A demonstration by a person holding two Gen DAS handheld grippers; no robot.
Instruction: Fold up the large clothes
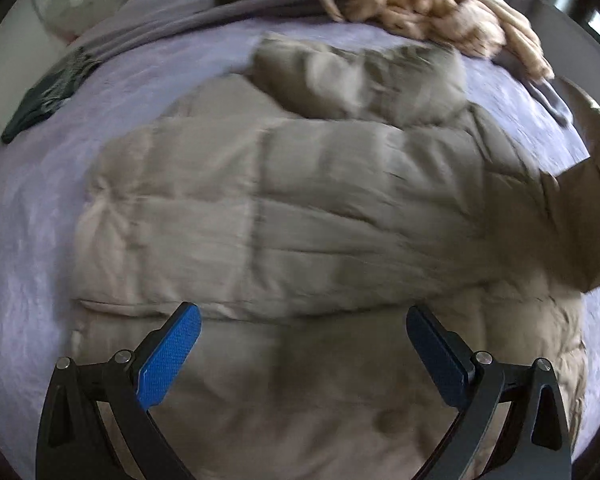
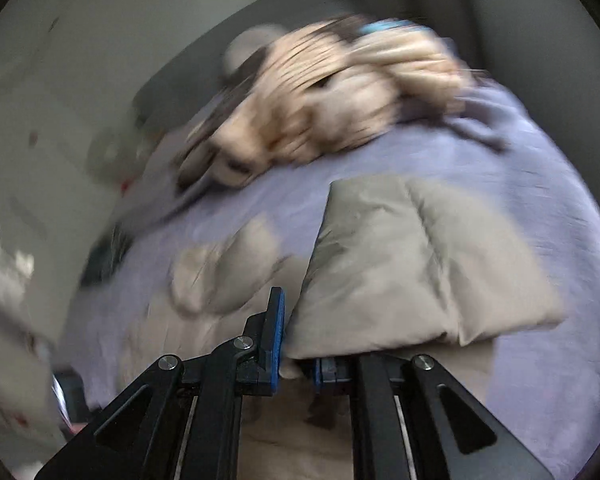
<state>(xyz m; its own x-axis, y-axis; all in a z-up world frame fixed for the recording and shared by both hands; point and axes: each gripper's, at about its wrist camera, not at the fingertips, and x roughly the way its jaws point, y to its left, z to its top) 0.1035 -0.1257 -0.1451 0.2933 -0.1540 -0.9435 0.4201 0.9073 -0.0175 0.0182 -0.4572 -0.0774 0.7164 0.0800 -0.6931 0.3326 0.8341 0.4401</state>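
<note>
The right tongs [image 2: 296, 344] are clenched on a flap of the beige puffer jacket [image 1: 300, 216], lifting it; the left tongs [image 1: 304, 344] hang released above it. The jacket lies spread on the lavender bed [image 1: 32, 208], with a cream fleece heap [image 1: 420, 0] near the far edge.

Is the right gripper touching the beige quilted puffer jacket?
Touching: the right wrist view shows the right gripper shut on a fold of the beige quilted puffer jacket.
</note>
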